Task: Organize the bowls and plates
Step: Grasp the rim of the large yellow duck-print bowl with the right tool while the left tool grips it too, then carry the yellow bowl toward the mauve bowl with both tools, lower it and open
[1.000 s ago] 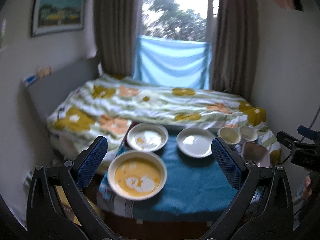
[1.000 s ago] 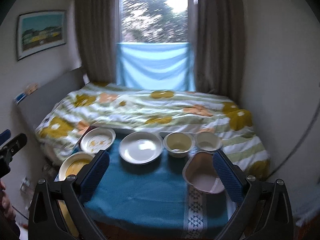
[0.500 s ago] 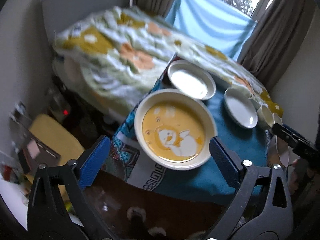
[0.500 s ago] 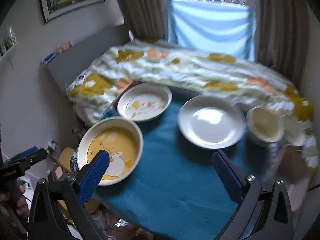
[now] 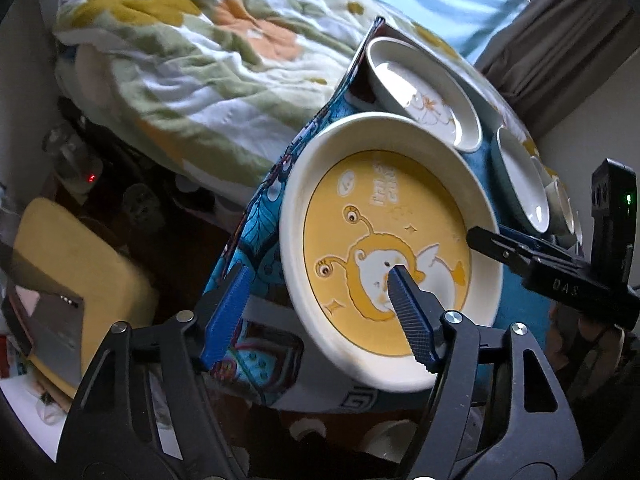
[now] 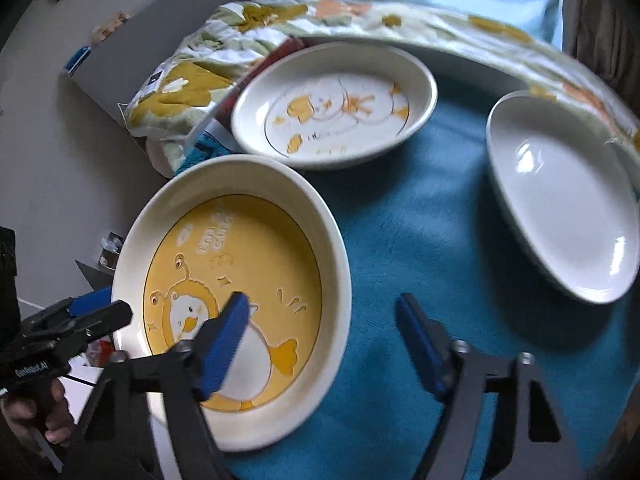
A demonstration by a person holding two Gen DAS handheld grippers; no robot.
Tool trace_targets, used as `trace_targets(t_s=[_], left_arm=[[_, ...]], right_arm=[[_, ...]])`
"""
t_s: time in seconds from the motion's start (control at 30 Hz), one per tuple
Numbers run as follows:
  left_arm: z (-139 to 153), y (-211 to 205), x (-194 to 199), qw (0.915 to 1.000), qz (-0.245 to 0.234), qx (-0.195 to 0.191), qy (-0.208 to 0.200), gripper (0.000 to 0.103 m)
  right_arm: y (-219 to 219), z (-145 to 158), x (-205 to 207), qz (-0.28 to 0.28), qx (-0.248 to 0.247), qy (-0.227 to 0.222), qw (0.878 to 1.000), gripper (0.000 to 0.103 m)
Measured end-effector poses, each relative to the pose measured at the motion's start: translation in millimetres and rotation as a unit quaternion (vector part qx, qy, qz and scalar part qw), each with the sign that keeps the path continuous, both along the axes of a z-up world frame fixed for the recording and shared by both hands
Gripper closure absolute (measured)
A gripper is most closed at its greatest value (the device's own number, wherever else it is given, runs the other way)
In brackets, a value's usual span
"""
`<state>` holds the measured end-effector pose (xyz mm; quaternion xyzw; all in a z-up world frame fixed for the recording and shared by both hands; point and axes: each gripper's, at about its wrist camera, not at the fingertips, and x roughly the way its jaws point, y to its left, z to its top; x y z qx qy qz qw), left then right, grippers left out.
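Note:
A big cream plate with a yellow duck picture [image 5: 384, 240] [image 6: 240, 280] lies at the near left corner of the teal-clothed table [image 6: 420, 220]. My left gripper [image 5: 318, 312] straddles the plate's outer rim, one finger inside the plate and one outside. Its jaws are closing and the pads stand off the rim. My right gripper [image 6: 320, 344] straddles the opposite rim, also closing, with its pads clear of the rim. Behind sit a cream plate with yellow blossoms [image 6: 336, 104] [image 5: 424, 92] and a plain white plate [image 6: 560, 196] [image 5: 520, 176].
A bed with a flowered quilt [image 5: 180, 52] runs along the table's far side. Small bowls [image 5: 560, 204] stand past the white plate. Below the table's left edge are a yellow cushion [image 5: 72, 264] and floor clutter. A hand [image 6: 36, 412] holds the left gripper's handle.
Both grippers came down and tipped forward from a wide view of the room to close over the duck plate. Both pairs of jaws have narrowed around its opposite rims.

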<state>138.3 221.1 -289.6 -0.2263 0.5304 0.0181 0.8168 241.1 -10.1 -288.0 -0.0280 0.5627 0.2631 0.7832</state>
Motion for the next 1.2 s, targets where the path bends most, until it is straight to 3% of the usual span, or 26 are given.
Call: trace_targets(t_s=[0.07,0.2,0.33,0.47,0.77,1.2], left_arm=[[-4.5,0.2,6.6,0.9999,-0.009,0.000,0.006,0.048],[-10.7,1.2,12.7,0.9996,-0.020,-0.009,0.017,0.073],[-14.5,6.5,11.9,0.9996,-0.014,-0.010,0.024,0.089],[-14.5,8.6,12.0,0.9996,-0.013,-0.007,0.023,0.089],[-7.9,-4.3,13.2,0.9979,-0.032,0.053,0.023,0.086],[15.2,-12.8,7.7,0.9926,-0.044,0.112,-0.016,0.086]], right_arm=[[-1.2,-2.5,3.4,-0.006,0.001,0.007,1.000,0.047],[-4.6,-5.9,6.8,-0.006,0.013,0.018,1.000,0.071],[-5.5,-6.7,7.4,-0.007,0.026,0.028,0.999,0.083],[-2.1,-6.9,8.0,-0.004,0.011,0.026,1.000,0.084],[-2.0,-7.0,8.9,-0.001,0.002,0.021,1.000,0.084],[-5.6,-2.9,-1.8,0.003,0.009,-0.006,1.000,0.084]])
